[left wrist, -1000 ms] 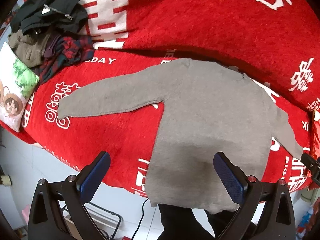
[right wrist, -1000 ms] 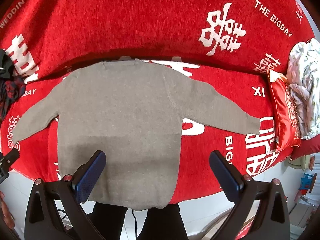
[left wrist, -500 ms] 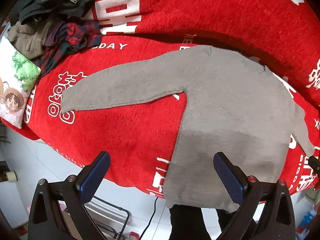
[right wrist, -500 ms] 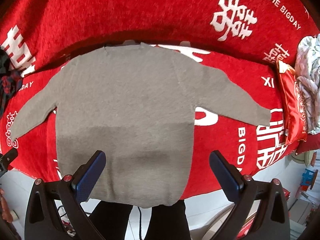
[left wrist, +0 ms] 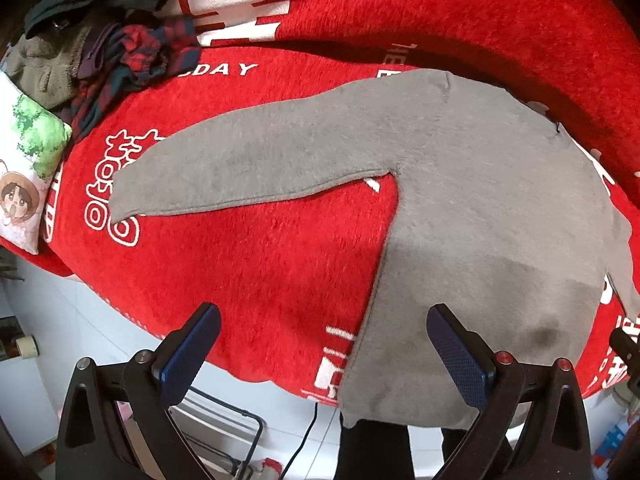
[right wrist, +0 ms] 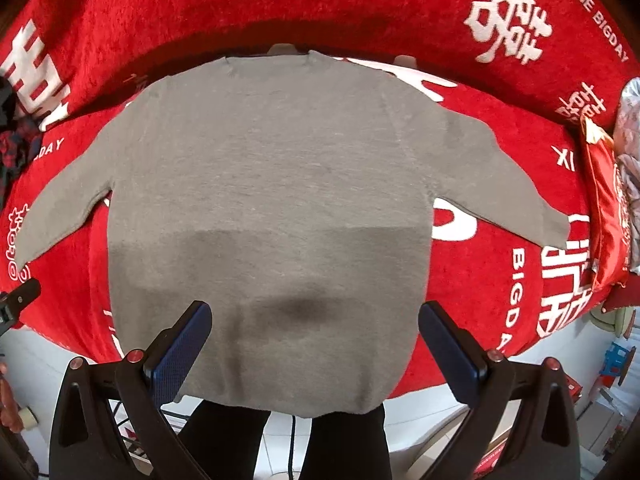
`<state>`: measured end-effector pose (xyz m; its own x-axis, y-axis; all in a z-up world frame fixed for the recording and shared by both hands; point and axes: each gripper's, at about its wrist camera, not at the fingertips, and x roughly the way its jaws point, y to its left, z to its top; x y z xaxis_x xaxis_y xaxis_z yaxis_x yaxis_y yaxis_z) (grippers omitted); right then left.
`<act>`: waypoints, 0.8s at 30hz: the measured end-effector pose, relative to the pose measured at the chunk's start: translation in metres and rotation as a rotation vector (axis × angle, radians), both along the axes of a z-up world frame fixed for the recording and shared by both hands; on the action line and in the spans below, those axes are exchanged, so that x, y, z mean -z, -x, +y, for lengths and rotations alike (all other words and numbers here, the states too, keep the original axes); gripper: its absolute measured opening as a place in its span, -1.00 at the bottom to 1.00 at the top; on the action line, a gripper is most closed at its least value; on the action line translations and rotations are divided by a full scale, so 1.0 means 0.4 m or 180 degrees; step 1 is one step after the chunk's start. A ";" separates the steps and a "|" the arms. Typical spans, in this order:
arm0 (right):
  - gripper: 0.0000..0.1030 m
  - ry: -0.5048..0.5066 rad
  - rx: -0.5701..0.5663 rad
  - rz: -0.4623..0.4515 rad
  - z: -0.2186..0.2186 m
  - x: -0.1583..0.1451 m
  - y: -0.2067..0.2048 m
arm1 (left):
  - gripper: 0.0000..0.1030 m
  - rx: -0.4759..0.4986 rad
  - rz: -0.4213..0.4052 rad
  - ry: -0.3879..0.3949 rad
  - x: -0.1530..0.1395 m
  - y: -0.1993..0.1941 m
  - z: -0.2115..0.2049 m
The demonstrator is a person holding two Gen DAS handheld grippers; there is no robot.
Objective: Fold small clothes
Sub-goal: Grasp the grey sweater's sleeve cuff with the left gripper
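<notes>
A grey long-sleeved sweater [right wrist: 272,184] lies flat on the red blanket [right wrist: 320,4], neck at the far side, both sleeves spread out, hem hanging over the near edge. In the left wrist view the sweater [left wrist: 480,220] fills the right, its left sleeve [left wrist: 240,168] reaching left. My left gripper [left wrist: 324,344] is open and empty above the blanket, left of the sweater's hem. My right gripper [right wrist: 316,340] is open and empty above the middle of the hem.
A pile of dark and plaid clothes [left wrist: 120,48] lies at the far left, beside a cartoon-print pillow [left wrist: 28,176]. A red cushion [right wrist: 608,208] and pale bedding [right wrist: 632,152] lie at the right. The floor and a person's dark legs [right wrist: 288,444] are below the near edge.
Both grippers have moved closer to the sweater. The left one has shifted left toward the left sleeve. Both stay open.
</notes>
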<state>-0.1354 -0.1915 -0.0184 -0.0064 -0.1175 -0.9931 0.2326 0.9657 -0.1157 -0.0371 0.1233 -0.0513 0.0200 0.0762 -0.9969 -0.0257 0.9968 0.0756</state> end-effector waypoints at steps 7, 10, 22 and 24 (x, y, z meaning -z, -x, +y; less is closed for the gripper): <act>1.00 -0.0142 -0.0239 -0.0010 0.049 0.047 -0.024 | 1.00 -0.0386 -0.0199 0.0447 0.078 -0.035 0.053; 1.00 -0.0279 -0.0442 -0.0082 0.090 0.066 -0.033 | 1.00 -0.0716 -0.0429 0.0644 0.119 -0.051 0.132; 1.00 -0.0698 -0.0969 0.0019 0.286 0.191 -0.063 | 1.00 -0.2197 -0.1147 0.1499 0.300 -0.038 0.495; 1.00 -0.0744 -0.1016 0.0030 0.313 0.203 -0.065 | 1.00 -0.2320 -0.1321 0.1594 0.301 -0.040 0.514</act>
